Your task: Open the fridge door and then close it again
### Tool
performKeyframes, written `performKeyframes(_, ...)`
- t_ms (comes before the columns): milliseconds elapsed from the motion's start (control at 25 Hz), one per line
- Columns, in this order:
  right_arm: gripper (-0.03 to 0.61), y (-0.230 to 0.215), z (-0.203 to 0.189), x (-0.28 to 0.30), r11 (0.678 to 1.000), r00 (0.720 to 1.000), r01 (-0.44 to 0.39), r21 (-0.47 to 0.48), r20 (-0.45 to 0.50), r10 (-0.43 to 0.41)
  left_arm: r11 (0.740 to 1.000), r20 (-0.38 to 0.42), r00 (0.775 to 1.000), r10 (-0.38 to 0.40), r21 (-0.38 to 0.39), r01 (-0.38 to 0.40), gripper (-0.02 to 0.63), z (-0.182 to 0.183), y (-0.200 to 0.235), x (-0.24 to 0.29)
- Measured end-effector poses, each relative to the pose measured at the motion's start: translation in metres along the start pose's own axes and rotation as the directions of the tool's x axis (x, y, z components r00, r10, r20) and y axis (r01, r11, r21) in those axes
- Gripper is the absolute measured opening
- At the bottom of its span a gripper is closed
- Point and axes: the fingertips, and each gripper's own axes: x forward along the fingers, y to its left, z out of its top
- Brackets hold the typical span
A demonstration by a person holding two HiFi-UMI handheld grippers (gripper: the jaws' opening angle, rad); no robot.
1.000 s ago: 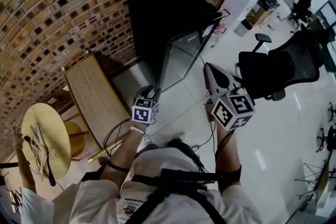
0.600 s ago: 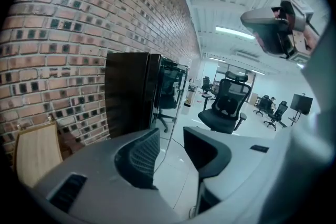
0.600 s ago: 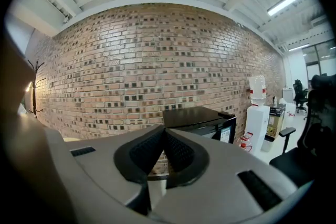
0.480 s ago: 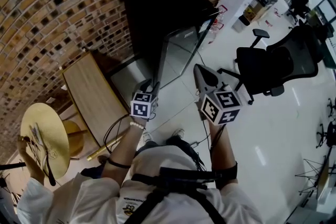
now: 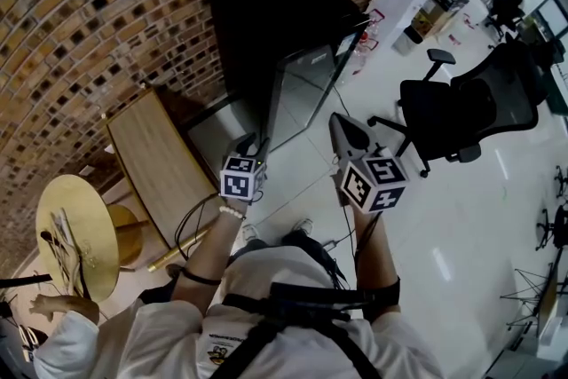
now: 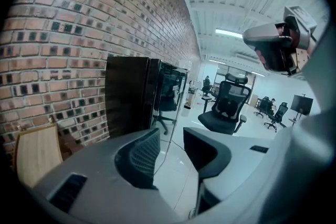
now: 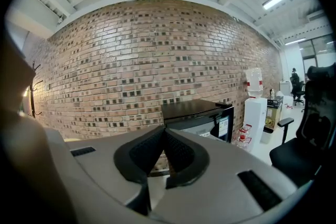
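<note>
Jaws apart on left gripper [image 6: 170,138], together on right gripper [image 7: 164,132], facing fridge [image 5: 277,22].

Readable text: none from this spot.
Fridge door [image 7: 202,128], sticker [image 7: 223,125]: pale label, print too small to read.
Left gripper cube [image 5: 240,184]: black-and-white square pattern, no letters.
Right gripper cube [image 5: 374,182]: same kind of pattern.
Shirt emblem [image 5: 216,358]: illegible.
Water dispenser [image 5: 395,3]: red marks, unreadable.

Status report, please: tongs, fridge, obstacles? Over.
Left tongs open, empty; right tongs shut, empty. Fridge ahead, not touched. Chair to its right, not in the path.
</note>
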Motion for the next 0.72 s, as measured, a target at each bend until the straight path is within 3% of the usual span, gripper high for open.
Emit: performKeyframes(720, 0.018, -0.006, 0.005, -0.001, 1.0, 1.0, 0.0, -0.007, 0.0, 0.0, 1.0, 0.005, 1.0, -0.006, -0.011, 0.006, 0.14, 0.005, -0.002, 0.008)
